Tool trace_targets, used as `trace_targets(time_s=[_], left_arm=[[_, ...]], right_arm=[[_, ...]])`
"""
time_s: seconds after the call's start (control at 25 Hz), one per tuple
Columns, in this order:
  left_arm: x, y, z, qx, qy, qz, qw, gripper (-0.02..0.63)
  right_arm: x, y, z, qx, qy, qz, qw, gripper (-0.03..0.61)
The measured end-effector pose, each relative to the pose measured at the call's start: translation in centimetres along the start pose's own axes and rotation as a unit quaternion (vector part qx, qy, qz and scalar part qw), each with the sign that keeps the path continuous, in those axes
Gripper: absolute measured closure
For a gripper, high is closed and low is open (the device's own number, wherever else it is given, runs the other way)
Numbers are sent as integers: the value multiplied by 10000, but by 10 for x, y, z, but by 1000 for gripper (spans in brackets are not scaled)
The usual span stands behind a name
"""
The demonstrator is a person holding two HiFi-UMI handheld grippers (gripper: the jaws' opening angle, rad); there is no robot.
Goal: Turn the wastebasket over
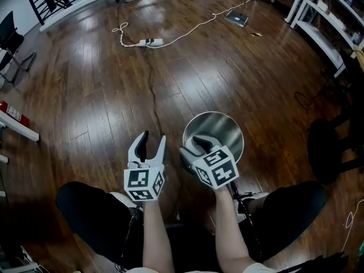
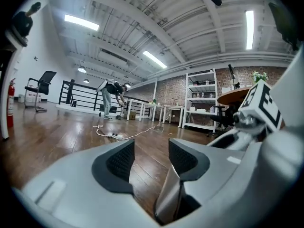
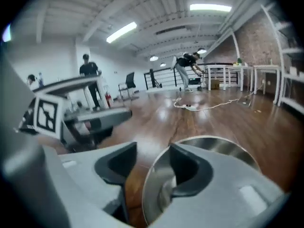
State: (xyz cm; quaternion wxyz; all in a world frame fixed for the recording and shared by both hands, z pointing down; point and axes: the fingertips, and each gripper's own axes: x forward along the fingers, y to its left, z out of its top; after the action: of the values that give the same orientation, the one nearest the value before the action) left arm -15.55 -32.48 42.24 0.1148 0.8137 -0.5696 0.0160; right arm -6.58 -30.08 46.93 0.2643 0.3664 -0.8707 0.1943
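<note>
Steel wastebasket (image 1: 219, 127) rim between open jaws of right tool (image 1: 190, 145), ungripped; left tool (image 1: 153, 136) open, empty.

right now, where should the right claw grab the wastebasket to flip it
Take the wastebasket by its near rim, coming down from above with one jaw inside and one outside. The wall is thin sheet metal and the round mouth looks too wide to span. The right claw stands over that edge, jaws apart, not pressing.
</note>
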Motion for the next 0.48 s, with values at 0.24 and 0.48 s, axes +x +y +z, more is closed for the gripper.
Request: trace_targets(time_s=[0.24, 0.48], left_arm=[[-8, -2, -3, 22, -3, 6, 10000, 367], [-9, -1, 0, -21, -41, 49, 10000, 373]], right_arm=[[45, 17, -75, -1009, 1407, -227, 9846, 529], [16, 14, -65, -510, 1132, 473, 9911, 540]])
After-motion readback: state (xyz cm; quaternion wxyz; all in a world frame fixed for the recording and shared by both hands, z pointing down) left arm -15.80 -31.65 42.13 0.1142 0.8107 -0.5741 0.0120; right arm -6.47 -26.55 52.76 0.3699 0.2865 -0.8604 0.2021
